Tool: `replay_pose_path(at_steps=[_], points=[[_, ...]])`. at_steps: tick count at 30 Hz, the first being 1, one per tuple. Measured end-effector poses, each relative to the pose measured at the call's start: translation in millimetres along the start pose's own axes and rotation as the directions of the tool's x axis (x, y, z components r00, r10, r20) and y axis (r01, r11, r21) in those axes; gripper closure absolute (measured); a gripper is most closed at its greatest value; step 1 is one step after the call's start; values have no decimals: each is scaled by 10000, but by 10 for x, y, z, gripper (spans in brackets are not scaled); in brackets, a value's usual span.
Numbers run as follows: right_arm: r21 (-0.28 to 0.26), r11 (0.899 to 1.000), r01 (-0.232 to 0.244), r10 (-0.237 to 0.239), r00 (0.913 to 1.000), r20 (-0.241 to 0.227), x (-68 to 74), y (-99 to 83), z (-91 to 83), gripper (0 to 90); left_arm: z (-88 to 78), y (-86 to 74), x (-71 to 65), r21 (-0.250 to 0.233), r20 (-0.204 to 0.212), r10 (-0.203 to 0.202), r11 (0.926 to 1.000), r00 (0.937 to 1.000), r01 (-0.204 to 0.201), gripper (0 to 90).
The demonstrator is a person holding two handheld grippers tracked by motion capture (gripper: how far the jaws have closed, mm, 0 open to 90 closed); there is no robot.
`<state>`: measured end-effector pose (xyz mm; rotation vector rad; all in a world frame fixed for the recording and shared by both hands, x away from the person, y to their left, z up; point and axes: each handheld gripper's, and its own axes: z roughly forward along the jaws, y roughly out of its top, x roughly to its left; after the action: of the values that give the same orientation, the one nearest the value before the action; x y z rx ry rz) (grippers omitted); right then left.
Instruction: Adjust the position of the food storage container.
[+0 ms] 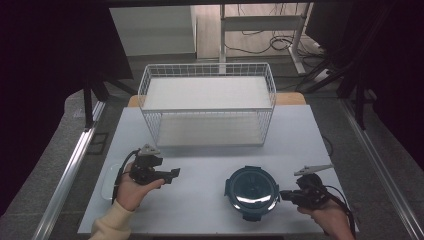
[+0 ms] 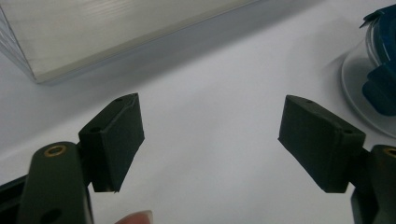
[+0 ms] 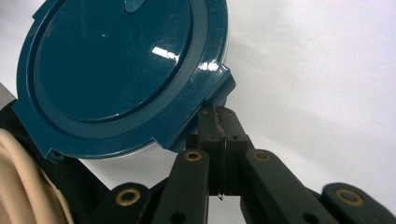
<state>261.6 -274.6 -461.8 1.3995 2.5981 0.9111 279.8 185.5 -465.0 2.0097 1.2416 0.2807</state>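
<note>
A round clear container with a dark teal clip-on lid (image 1: 251, 190) stands on the white table (image 1: 200, 215), right of centre near the front. My right gripper (image 1: 282, 194) is shut, and its tips (image 3: 219, 114) sit right against the lid's side clip tab (image 3: 212, 91), with nothing seen between the jaws. The lid (image 3: 126, 70) looks closed on the container. My left gripper (image 1: 175, 174) is held left of the container, well apart from it. Its jaws stand wide open over bare table (image 2: 210, 140), holding nothing. The container's edge (image 2: 378, 70) shows at the far right of the left gripper view.
A white wire basket shelf (image 1: 207, 105) with two levels stands at the back middle of the table; its lower corner (image 2: 116, 28) lies ahead of the left gripper. A pale flat oval object (image 1: 106, 182) lies at the table's left edge, beside the left hand.
</note>
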Motion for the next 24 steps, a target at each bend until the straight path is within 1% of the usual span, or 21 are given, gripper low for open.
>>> replay_pose_path(at_steps=[4, 7, 8, 10, 12, 16, 24], points=[[-99, 10000, 2, -4, 9999, -164, 35, 34, 52, 896, -4, -1, 2, -9, 7, -24, 10000, 10000, 24, 213], [-208, 9998, -34, 31, 9999, -156, 52, 59, 85, 896, -6, 1, 5, -13, 12, -12, 10000, 10000, 12, 213], [-229, 9997, -56, 52, 9999, -158, 53, 65, 93, 896, -4, -1, 3, -5, 55, -53, 10000, 10000, 53, 213], [-305, 9995, -45, 41, 9999, -137, 64, 89, 121, 896, -6, 1, 9, -19, 318, -118, 9999, 9994, 118, 214], [-287, 9996, 14, -17, 9999, -108, 78, 112, 135, 896, -4, 2, 2, -22, 204, -72, 10000, 9998, 72, 215], [-265, 9996, 112, -114, 9999, -95, 113, 143, 165, 896, 0, 1, 2, -7, 161, -68, 10000, 9998, 68, 214], [-210, 9992, 352, -358, 9990, -276, 224, 208, 246, 896, 0, -1, 4, -6, 158, -88, 10000, 9998, 88, 215]])
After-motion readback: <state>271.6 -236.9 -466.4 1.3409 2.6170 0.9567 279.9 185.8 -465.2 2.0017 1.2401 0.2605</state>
